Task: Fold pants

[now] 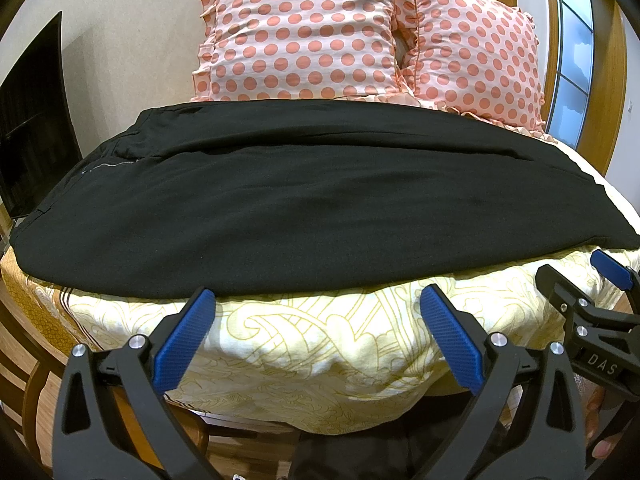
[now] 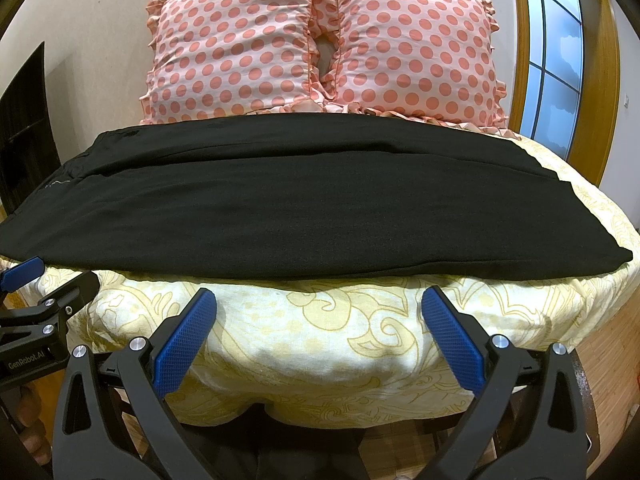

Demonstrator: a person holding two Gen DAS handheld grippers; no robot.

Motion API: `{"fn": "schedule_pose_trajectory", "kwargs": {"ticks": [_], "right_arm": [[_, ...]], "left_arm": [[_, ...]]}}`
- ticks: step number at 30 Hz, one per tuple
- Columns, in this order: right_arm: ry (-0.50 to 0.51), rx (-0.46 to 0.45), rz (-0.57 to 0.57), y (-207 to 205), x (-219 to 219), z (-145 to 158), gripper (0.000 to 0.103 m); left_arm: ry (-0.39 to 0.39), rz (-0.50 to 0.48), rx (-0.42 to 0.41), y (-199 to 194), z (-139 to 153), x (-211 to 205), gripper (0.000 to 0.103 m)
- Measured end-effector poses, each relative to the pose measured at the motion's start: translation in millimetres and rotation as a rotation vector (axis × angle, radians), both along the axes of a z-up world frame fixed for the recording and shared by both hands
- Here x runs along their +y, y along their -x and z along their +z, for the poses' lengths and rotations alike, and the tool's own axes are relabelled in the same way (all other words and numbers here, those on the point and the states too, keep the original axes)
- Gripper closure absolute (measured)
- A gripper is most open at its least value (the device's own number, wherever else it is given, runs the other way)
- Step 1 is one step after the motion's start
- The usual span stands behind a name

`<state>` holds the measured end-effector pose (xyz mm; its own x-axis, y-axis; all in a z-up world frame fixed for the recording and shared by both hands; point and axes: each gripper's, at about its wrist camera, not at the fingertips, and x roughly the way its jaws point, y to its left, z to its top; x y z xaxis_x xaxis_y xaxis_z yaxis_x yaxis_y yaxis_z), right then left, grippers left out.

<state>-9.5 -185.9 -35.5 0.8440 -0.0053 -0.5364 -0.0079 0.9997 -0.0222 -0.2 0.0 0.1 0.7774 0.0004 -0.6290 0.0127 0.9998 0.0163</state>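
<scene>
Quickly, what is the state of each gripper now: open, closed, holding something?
Left gripper: open, holding nothing, short of the black pants.
Right gripper: open, holding nothing, also short of the pants.

Cream wall (image 2: 100, 20), two polka-dot pillows (image 2: 320, 48) (pink, ruffled), wood-framed window (image 2: 556, 60), yellow patterned bedspread (image 2: 320, 352)

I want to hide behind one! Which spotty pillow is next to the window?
The right polka-dot pillow. Its outer edge sits toward the window, while the left polka-dot pillow is toward the plain wall.
</scene>
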Motion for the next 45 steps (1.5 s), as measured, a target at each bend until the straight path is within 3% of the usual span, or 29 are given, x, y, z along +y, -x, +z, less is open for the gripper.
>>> {"fn": "schedule_pose_trajectory", "kwargs": {"ticks": [21,25,29,32,36,41,45], "right_arm": [[0.0,0.004,0.038,-1,-3,1,0.001],[-0.03,-0.026,0.068,2,-13,17,0.001],[-0.016,-0.095,0.043,-4,-34,54,0.001],[-0.018,-0.116,-0.022,-24,-57,77,0.001],[-0.1,-0.062,-0.072,-66,-89,97,0.001],[-0.102,0.022,-0.192,-145,-127,106,0.001],[-0.106,0.093,-0.367,-216,-168,105,0.001]], "left_arm": [[-0.007,-0.01,0.036,1,2,1,0.002],[-0.013,-0.015,0.013,7,19,8,0.002],[0.0,-0.016,-0.028,0,45,14,0.002],[0.005,0.007,-0.056,-19,63,21,0.002],[0.01,0.043,-0.038,-57,74,27,0.002],[0.001,0.102,-0.028,-113,81,34,0.002],[0.004,0.18,-0.026,-151,80,44,0.002]]}}
